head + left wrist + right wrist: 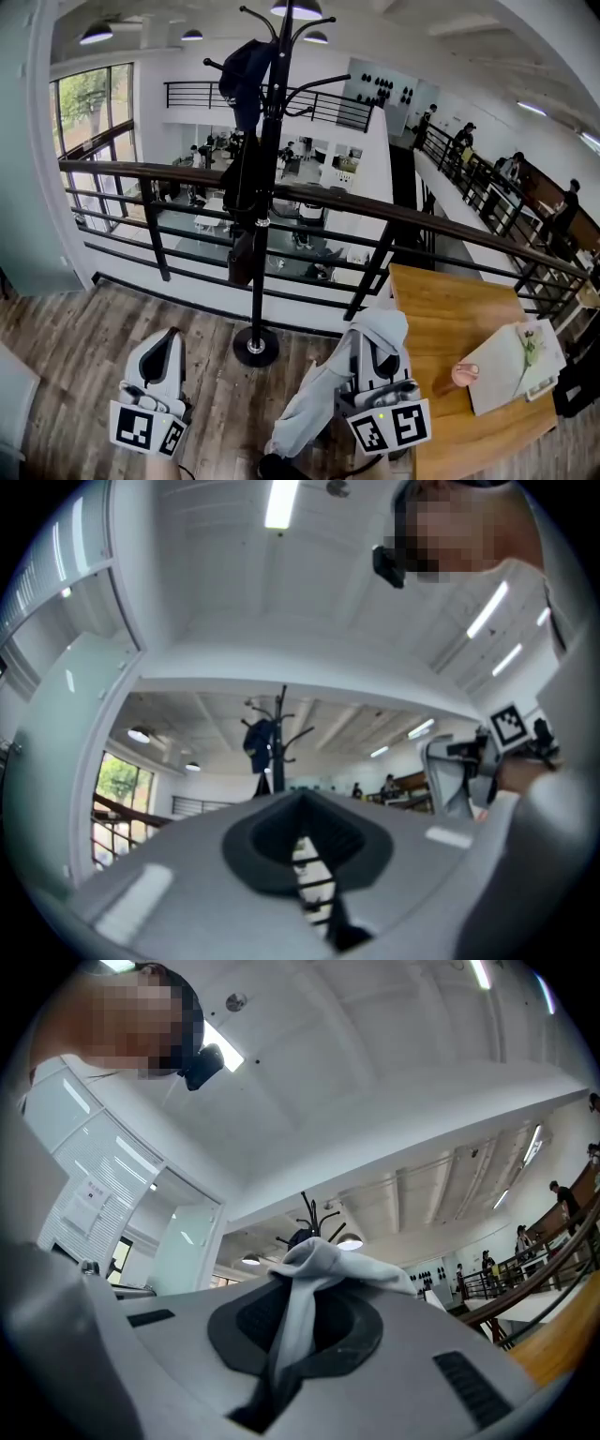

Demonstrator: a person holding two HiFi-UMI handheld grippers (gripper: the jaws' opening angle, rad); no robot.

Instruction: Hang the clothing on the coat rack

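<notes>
The black coat rack (266,197) stands on the wood floor just before the railing, with a dark navy garment (246,67) hanging from its upper hooks. Low in the head view, to the right of the rack's base, my right gripper (378,354) is shut on a light grey garment (314,403) that drapes down to its left. In the right gripper view the grey cloth (323,1262) bunches over the closed jaws, with the rack (309,1215) far behind. My left gripper (167,354) is low and left of the base, shut and holding nothing; its own view shows the rack (279,747) ahead.
A dark metal railing (422,223) runs behind the rack, with a drop to a lower floor beyond. A wooden table (450,319) at the right carries an open book (511,367) and a small pink object (464,373). People stand along the far right walkway.
</notes>
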